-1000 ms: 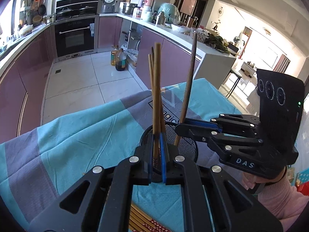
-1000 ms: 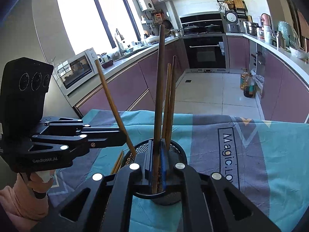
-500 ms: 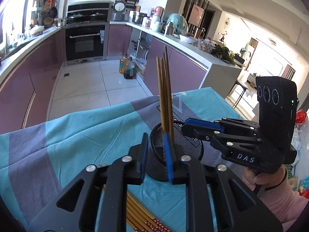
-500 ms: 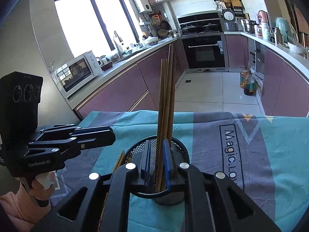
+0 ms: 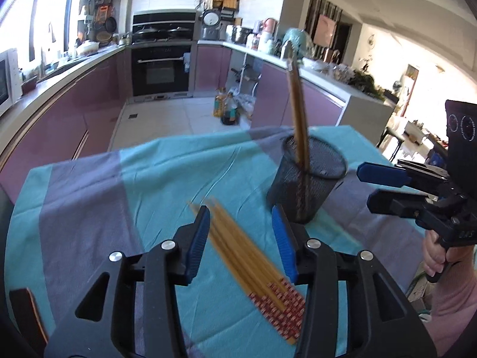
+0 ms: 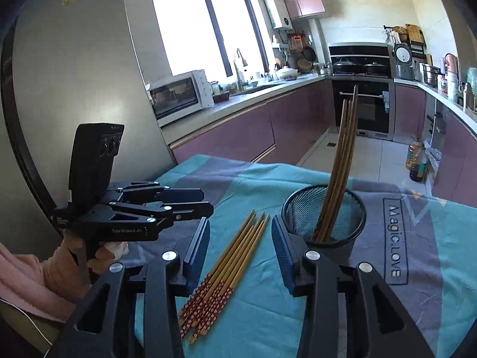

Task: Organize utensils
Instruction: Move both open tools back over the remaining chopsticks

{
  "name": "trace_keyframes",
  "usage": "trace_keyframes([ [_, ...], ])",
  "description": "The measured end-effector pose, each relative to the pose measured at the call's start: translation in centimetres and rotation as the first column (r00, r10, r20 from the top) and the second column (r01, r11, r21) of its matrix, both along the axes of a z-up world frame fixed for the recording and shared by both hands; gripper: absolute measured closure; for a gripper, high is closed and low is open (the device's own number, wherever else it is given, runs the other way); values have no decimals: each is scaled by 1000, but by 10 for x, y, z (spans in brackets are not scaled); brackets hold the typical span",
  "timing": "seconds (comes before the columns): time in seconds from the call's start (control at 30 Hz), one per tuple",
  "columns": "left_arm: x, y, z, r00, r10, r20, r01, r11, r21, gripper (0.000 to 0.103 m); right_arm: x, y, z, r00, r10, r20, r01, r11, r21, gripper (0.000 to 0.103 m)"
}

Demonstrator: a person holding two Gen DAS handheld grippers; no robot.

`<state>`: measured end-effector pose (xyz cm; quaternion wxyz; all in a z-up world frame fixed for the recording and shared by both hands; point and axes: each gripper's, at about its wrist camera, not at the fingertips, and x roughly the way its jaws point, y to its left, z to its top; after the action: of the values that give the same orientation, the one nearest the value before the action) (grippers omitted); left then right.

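In the left wrist view, the left gripper (image 5: 242, 238) hung over the teal and grey tablecloth (image 5: 167, 173), its blue-padded jaws opening with nothing pressed between them. A blurred bundle of loose chopsticks (image 5: 247, 247) lay flat on the cloth below the gap, running from the far left toward the near right, its red-patterned ends nearest the camera. Just to the right and farther off stood the black mesh holder (image 5: 307, 182), upright, with a few standing chopsticks (image 5: 298, 113) leaning slightly in it. At the right edge the right gripper (image 5: 384, 188) reached in, held by a hand (image 5: 435, 256) in a pink sleeve; its jaws were apart and empty, just beside the holder and not touching it.

In the right wrist view, the right gripper (image 6: 241, 244) likewise had its jaws opening, gripping nothing. The loose chopsticks (image 6: 229, 262) lay on the tablecloth (image 6: 298, 313) beneath the gap, patterned ends near. The mesh holder (image 6: 325, 217) stood just right of the right-hand finger, the standing chopsticks (image 6: 342, 161) tilted in it. On the left, the left gripper (image 6: 193, 200) hovered above the cloth, jaws parted and empty, near the loose bundle's far tips.
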<state>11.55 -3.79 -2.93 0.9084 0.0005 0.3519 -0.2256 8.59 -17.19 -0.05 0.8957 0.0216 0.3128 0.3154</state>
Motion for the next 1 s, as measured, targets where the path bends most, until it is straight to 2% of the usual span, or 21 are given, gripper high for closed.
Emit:
trace_keyframes([
  [0.13, -3, 9, -32, 997, 23, -77, -21, 1000, 20, 60, 9, 18, -38, 993, 1, -118, -5, 999, -34, 62],
  [0.33, -3, 8, -69, 985, 39, -165, -31, 998, 52, 61, 20, 33, -71, 978, -26, -209, 13, 998, -64, 62],
  [0.63, 0, 5, -84, 980, 60, -192, -46, 996, 75, 61, 24, 44, -85, 972, -64, -226, 41, 993, -106, 63],
  [1.0, 6, -6, -85, 980, 64, -189, -43, 992, 116, 63, 30, 53, -87, 973, -85, -215, 52, 987, -152, 64],
])
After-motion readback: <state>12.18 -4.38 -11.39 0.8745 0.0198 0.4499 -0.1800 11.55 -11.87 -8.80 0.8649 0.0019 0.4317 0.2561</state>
